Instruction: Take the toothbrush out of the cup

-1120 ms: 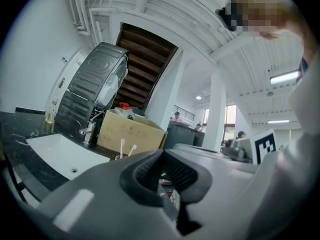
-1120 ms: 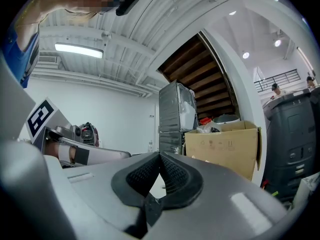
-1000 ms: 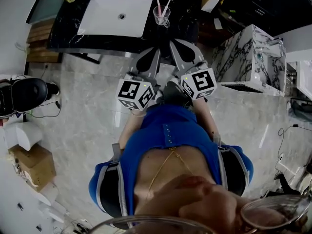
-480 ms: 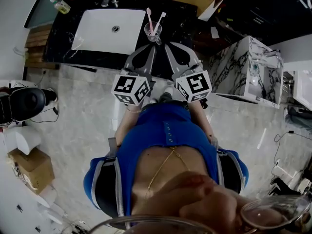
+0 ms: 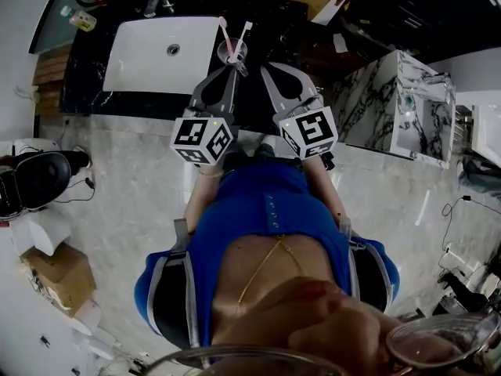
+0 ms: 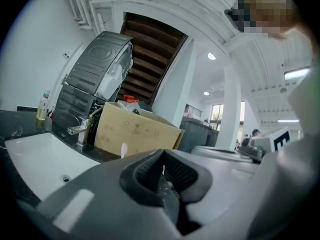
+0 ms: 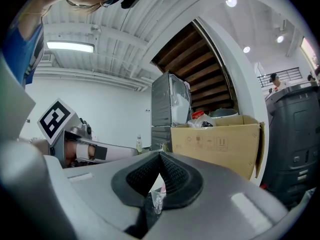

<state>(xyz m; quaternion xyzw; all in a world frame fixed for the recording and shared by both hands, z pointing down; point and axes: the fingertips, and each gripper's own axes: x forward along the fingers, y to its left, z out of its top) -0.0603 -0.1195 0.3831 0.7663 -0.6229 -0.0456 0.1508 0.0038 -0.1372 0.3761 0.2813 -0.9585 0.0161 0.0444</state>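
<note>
As you lean over the black worktop, the clear cup stands upright on it just beside the right edge of the white sink. Both brushes are in the cup: the pink toothbrush leans to its left and the white toothbrush leans to its right, heads up.

Your left gripper is closed with nothing between its jaws. Its tips point at the near side of the cup, very close to it; you cannot tell from above whether they touch the glass. In the left gripper view the ribbed pads meet at the tip.

Your right gripper is closed and empty too, its tips meeting in a point. It sits just to the right of the cup and apart from it. In the right gripper view a sliver of the cup shows low between the pads, beyond them, and a cardboard box stands behind.
</note>
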